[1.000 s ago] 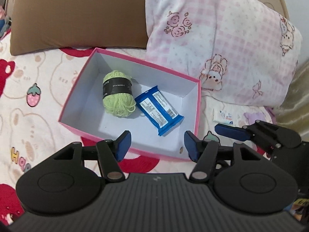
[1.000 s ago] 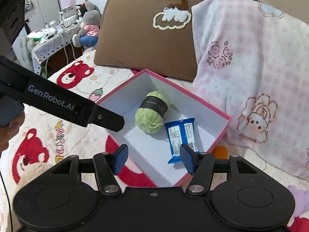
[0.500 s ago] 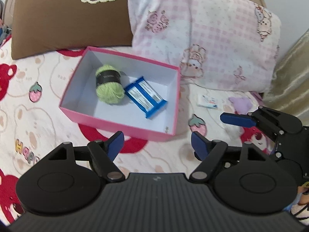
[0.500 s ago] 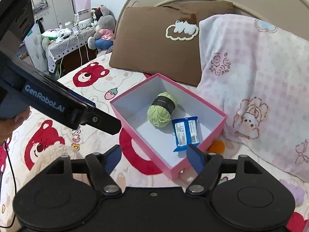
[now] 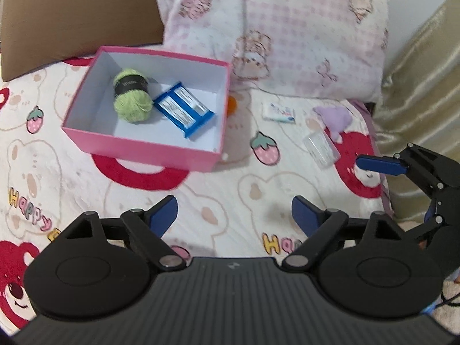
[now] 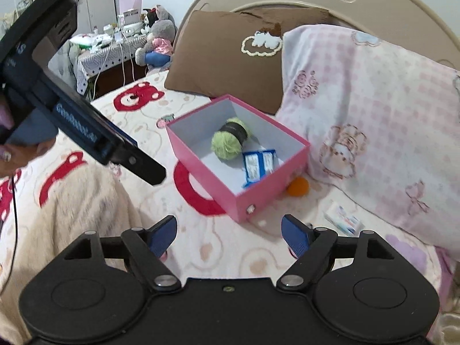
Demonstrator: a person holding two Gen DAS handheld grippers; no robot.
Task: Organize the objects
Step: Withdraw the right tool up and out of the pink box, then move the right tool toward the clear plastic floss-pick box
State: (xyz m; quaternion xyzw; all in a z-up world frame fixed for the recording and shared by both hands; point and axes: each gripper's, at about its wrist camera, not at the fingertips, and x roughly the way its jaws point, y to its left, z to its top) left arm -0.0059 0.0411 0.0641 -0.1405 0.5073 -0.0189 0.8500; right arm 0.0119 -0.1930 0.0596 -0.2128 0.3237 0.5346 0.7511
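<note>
A pink box (image 5: 138, 146) (image 6: 267, 192) sits on the bed with a green yarn ball (image 5: 132, 99) (image 6: 228, 141) and a blue snack packet (image 5: 184, 109) (image 6: 258, 164) inside. An orange ball (image 5: 232, 105) (image 6: 298, 187) lies just behind the box's right side. A small white packet (image 5: 279, 112) (image 6: 343, 218), a clear plastic cup (image 5: 320, 146) and a purple soft toy (image 5: 335, 116) lie to the right. My left gripper (image 5: 234, 211) is open and empty, well back from the box. My right gripper (image 6: 228, 234) is open and empty.
A brown pillow (image 5: 72, 8) (image 6: 227, 57) and a pink checked pillow (image 5: 273, 28) (image 6: 373, 115) stand behind the box. A gold curtain (image 5: 422, 72) hangs at the right. A cluttered side table (image 6: 106, 46) with plush toys stands far left. A beige plush (image 6: 80, 195) lies near left.
Both grippers have pulled back from the box and their jaws have opened wider. The orange ball, white packet, cup and purple toy have come into the left wrist view.
</note>
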